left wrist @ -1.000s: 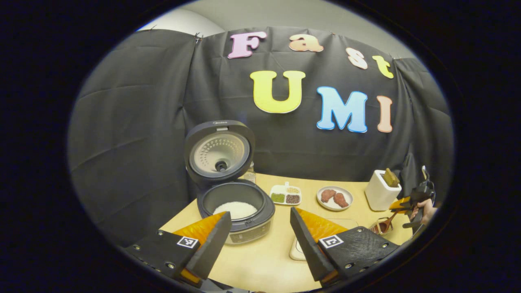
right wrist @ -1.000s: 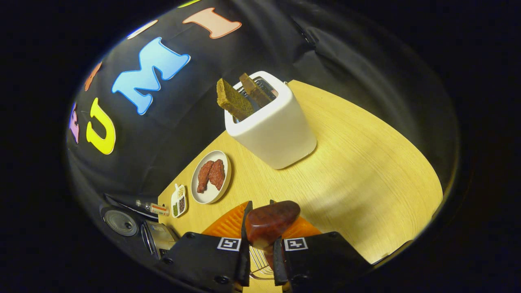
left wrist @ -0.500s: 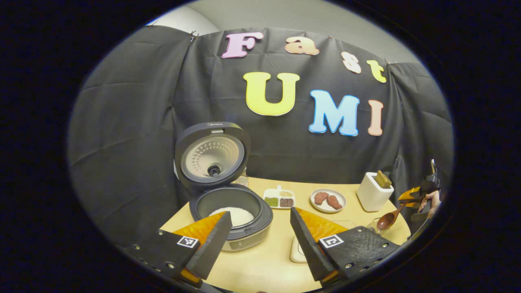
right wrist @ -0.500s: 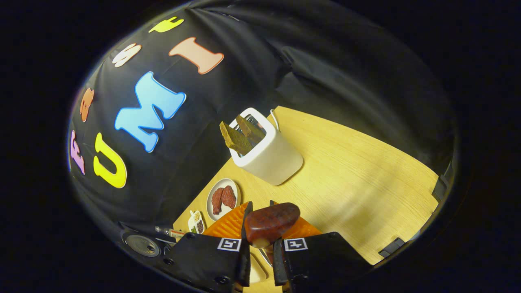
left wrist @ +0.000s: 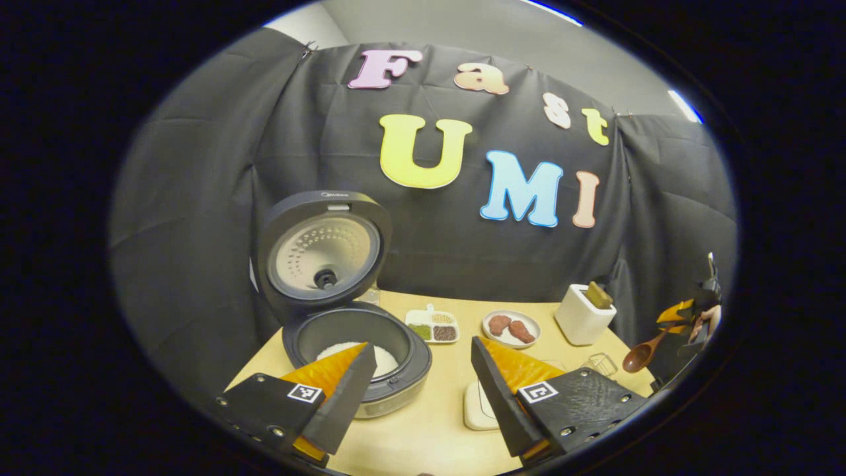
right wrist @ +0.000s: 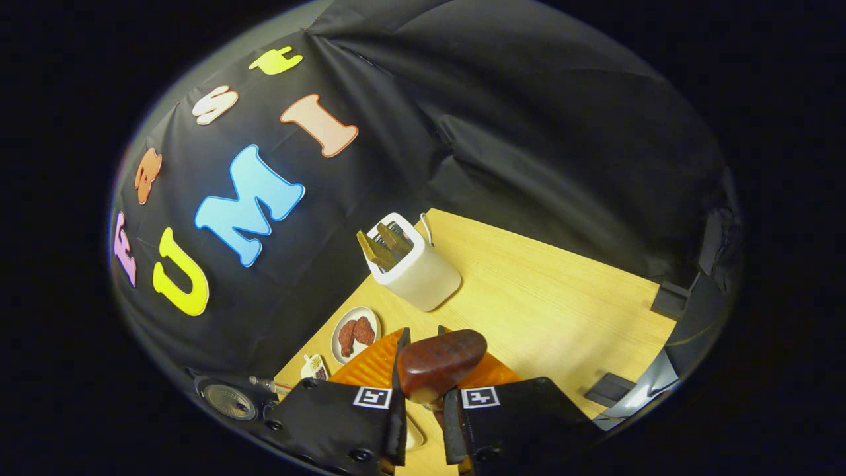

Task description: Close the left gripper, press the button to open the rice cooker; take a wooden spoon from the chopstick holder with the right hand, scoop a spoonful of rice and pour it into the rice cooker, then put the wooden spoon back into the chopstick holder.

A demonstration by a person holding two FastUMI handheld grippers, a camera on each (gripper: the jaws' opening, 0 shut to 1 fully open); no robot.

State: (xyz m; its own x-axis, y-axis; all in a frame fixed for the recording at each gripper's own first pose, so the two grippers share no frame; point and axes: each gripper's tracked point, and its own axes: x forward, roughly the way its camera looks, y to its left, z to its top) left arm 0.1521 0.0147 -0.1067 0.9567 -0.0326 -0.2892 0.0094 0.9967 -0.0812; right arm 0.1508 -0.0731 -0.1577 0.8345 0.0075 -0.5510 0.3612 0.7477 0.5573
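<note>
The dark rice cooker [left wrist: 357,344] stands with its lid [left wrist: 320,248] raised and white rice in the pot. My left gripper [left wrist: 423,370] hangs open in front of it, holding nothing. At the far right of the left gripper view, my right gripper [left wrist: 687,317] holds the wooden spoon [left wrist: 638,357] in the air, bowl end low, just right of the wire chopstick holder [left wrist: 598,363]. In the right gripper view the gripper [right wrist: 422,334] is shut on the spoon's handle [right wrist: 439,357], which sticks up between the fingers.
On the wooden table [left wrist: 436,430] lie a divided dish of beans [left wrist: 433,325], a plate of meat [left wrist: 510,327] and a white toaster [left wrist: 581,314] with bread in it. A white rounded dish [left wrist: 479,406] sits behind my left gripper's right finger. Black cloth walls close the back and sides.
My right gripper has risen and drawn back, lifting the spoon out of the wire holder. The left gripper has also backed away from the cooker, still open.
</note>
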